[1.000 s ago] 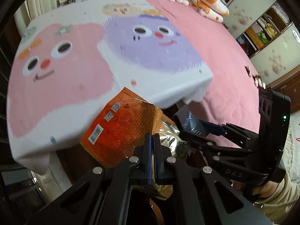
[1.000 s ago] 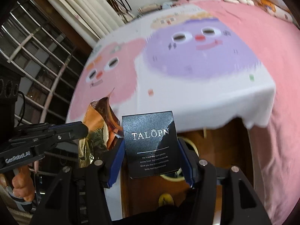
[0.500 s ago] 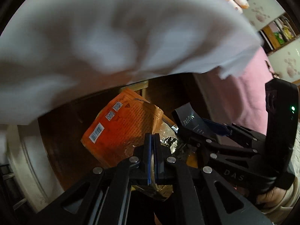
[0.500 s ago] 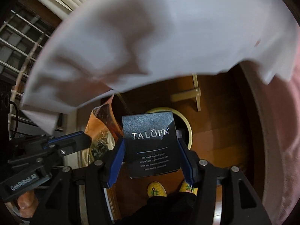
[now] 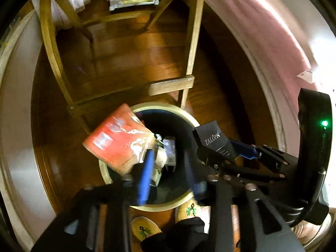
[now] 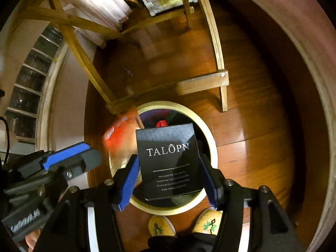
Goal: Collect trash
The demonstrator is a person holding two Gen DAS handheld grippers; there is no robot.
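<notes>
Now, from the left wrist, the left gripper (image 5: 168, 168) hangs over the round bin (image 5: 184, 204); its jaws are opening and the orange snack bag (image 5: 117, 140), pinched a second ago, tips over the rim; from the right wrist, the right gripper (image 6: 169, 180) spreads around the black box (image 6: 168, 159), barely held above the bin's mouth; earlier the bed's blanket filled both views; both drops look nearly done.

This was a home bedroom: a pink bedspread (image 5: 262, 27) hung down beside a polished wooden floor (image 6: 252, 147), a wooden table frame (image 5: 189, 42) stood over a round waste bin (image 6: 212, 138), and the person wore knitted yellow slippers (image 6: 161, 226)
</notes>
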